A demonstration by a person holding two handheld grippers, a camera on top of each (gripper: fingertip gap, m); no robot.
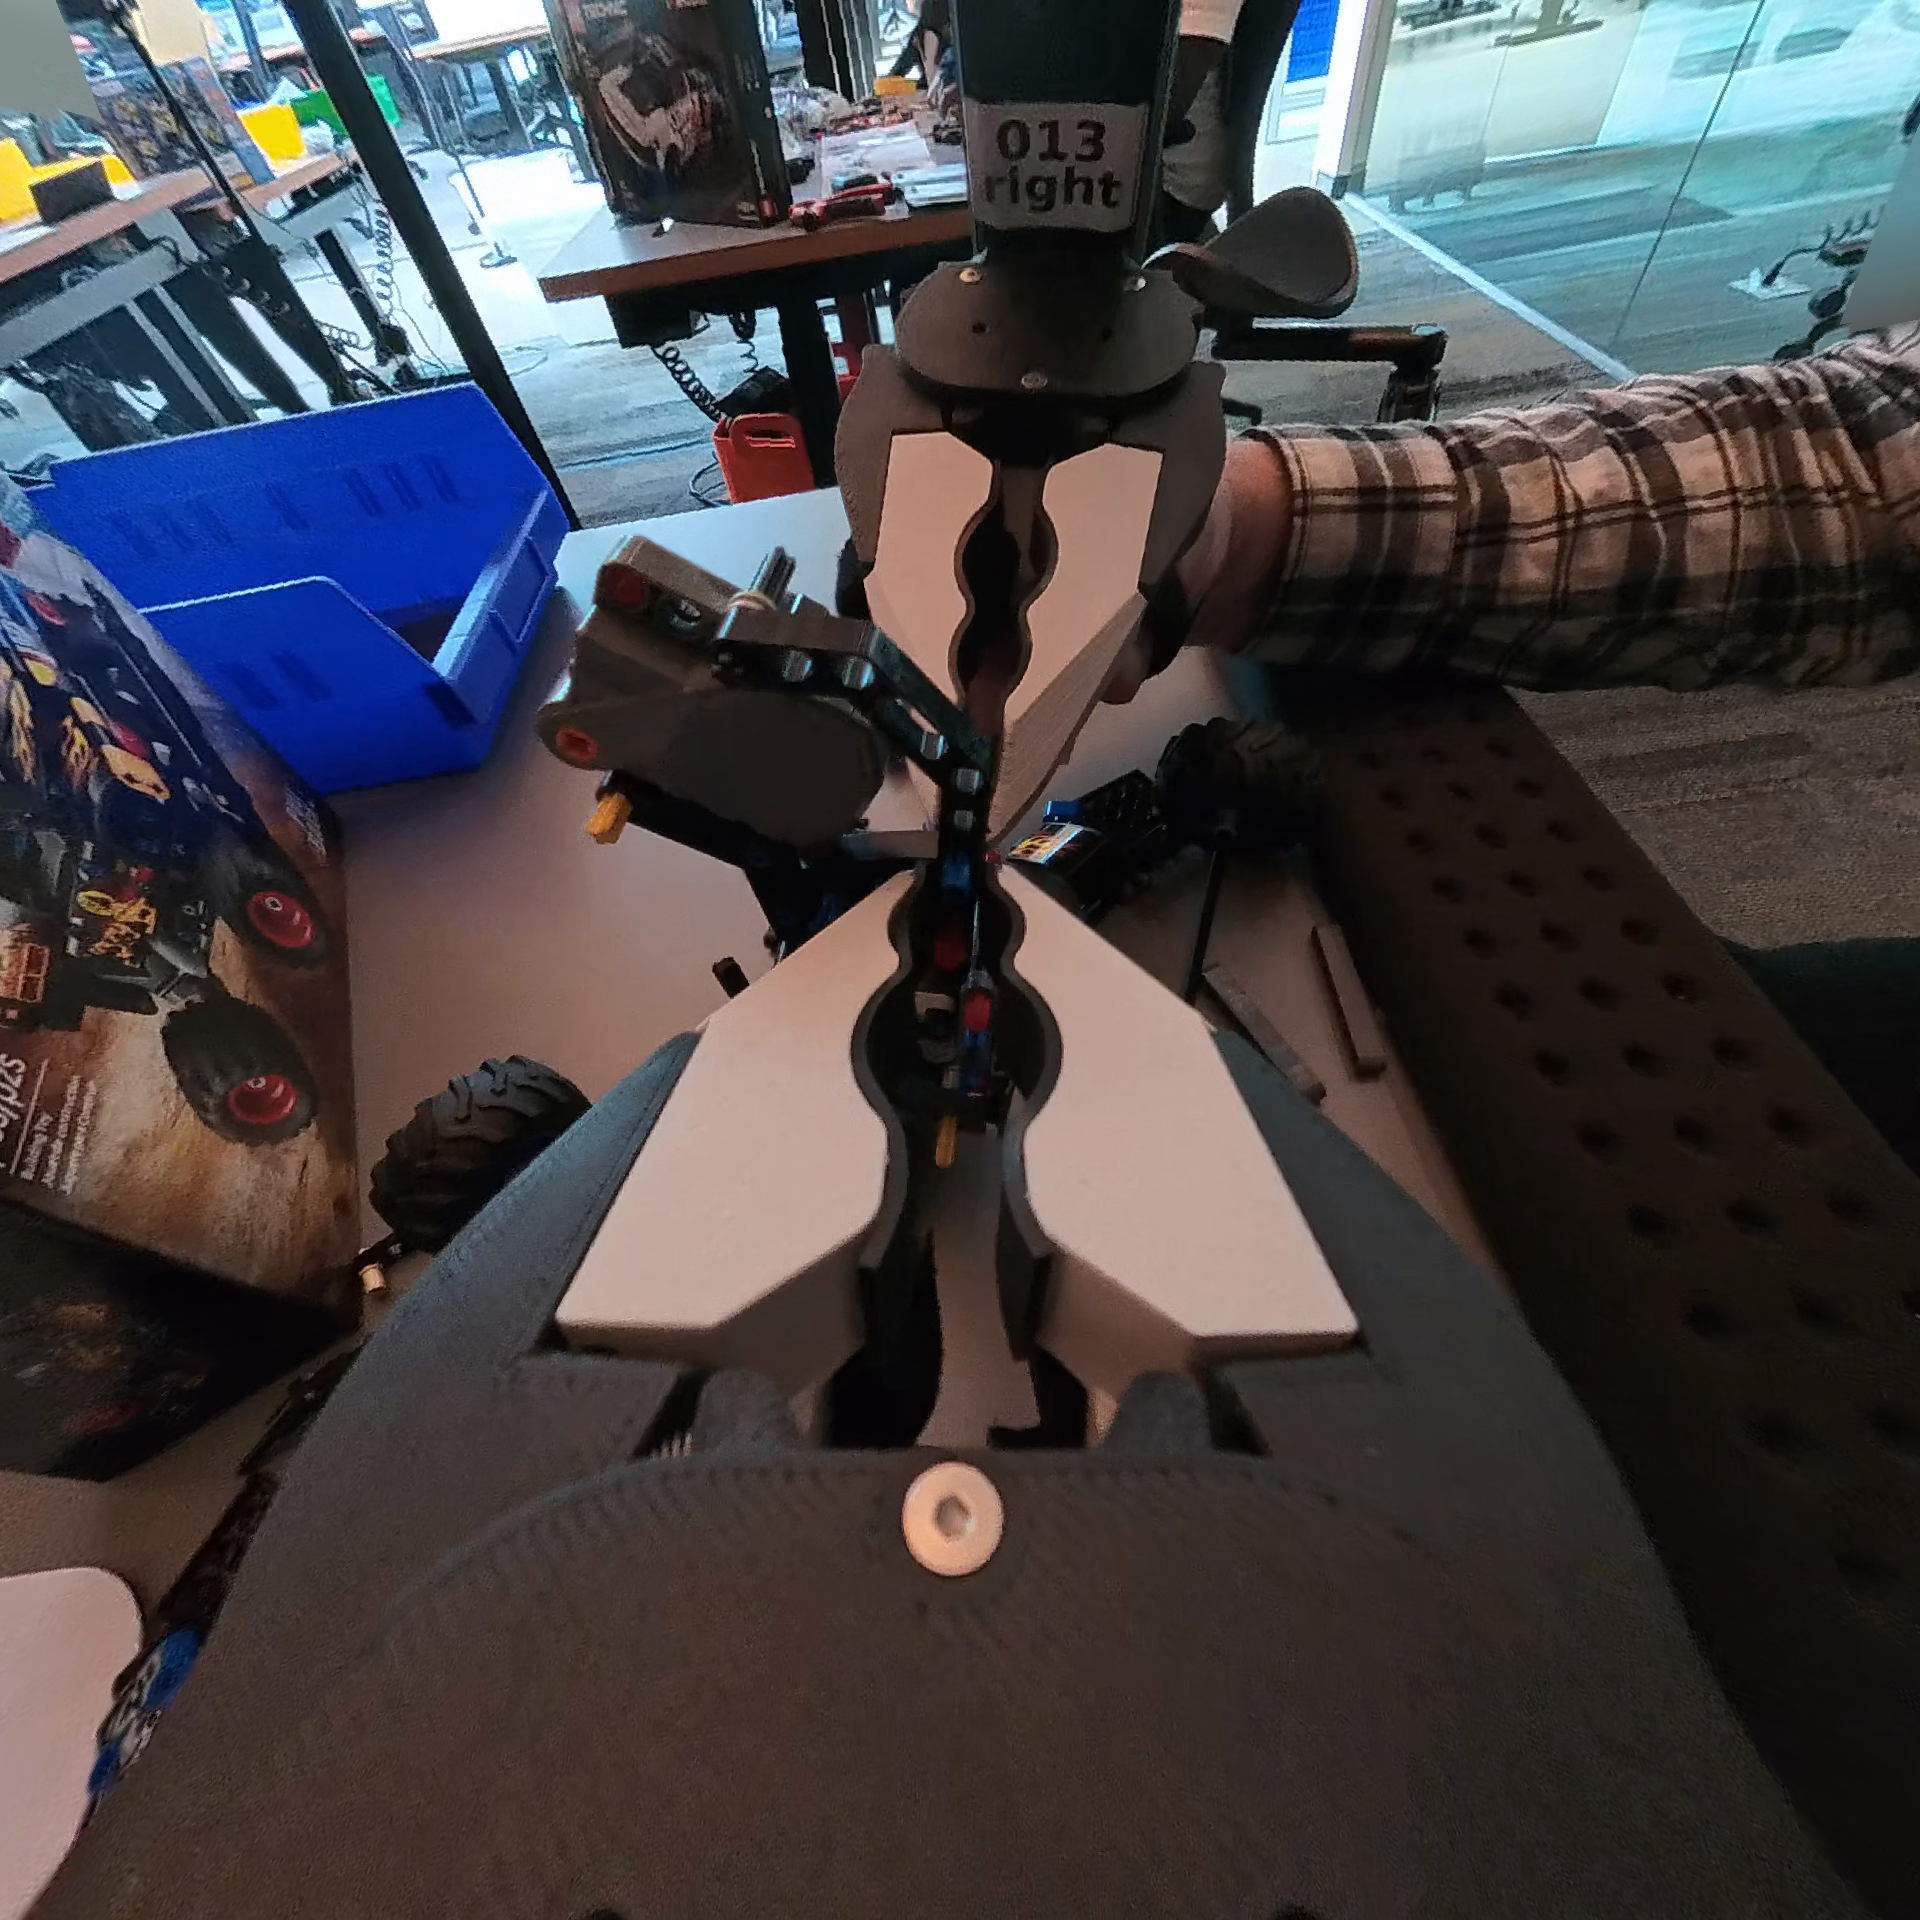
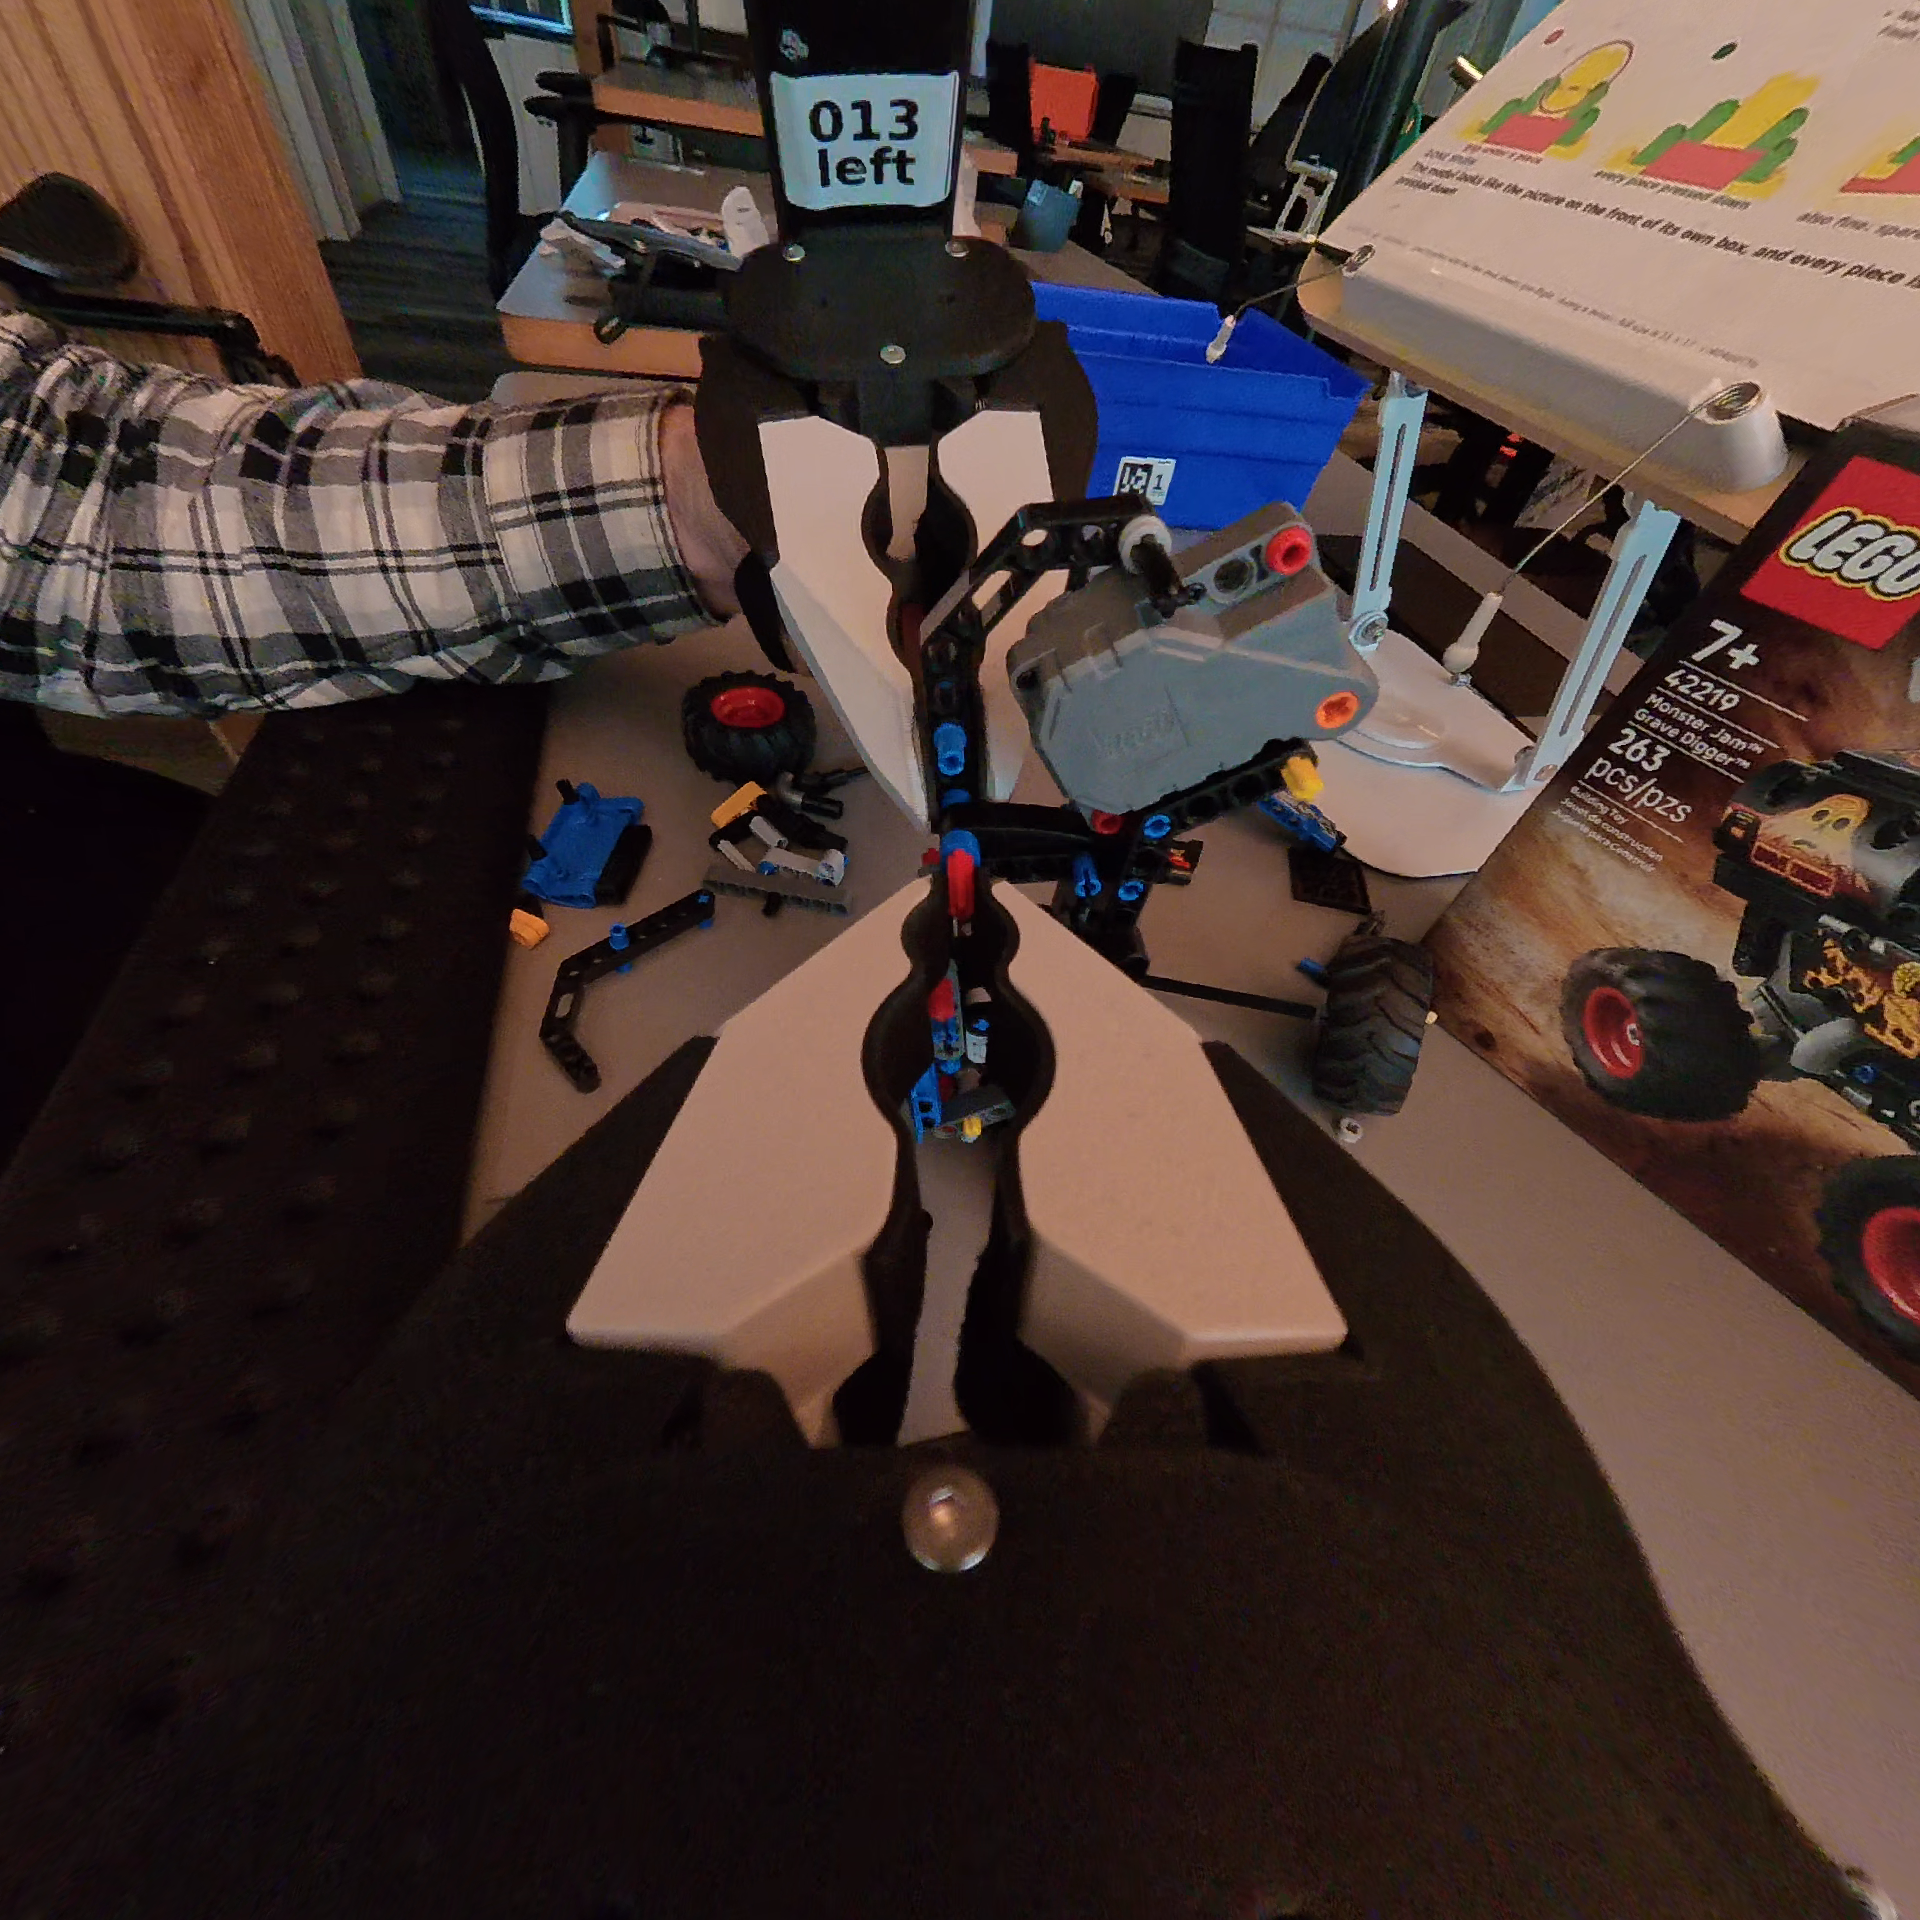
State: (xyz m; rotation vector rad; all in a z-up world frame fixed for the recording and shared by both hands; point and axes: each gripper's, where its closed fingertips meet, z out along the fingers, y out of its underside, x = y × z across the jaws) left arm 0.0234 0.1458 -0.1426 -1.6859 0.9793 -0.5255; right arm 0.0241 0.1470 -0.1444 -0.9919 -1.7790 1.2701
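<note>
A toy-brick assembly, a grey motor block on a black beam frame with blue and red pins, hangs in the air above the table. My left gripper is shut on the lower end of the frame. My right gripper faces it from the opposite side and is shut on the same frame just beyond. In the right wrist view the right gripper clamps the frame, the left gripper meets it tip to tip, and the motor block sticks out to the right.
A blue bin and a printed toy box stand on the table. Loose black wheels, a bent black beam and small parts lie below. A page stand is at the right. A dark perforated mat lines the edge.
</note>
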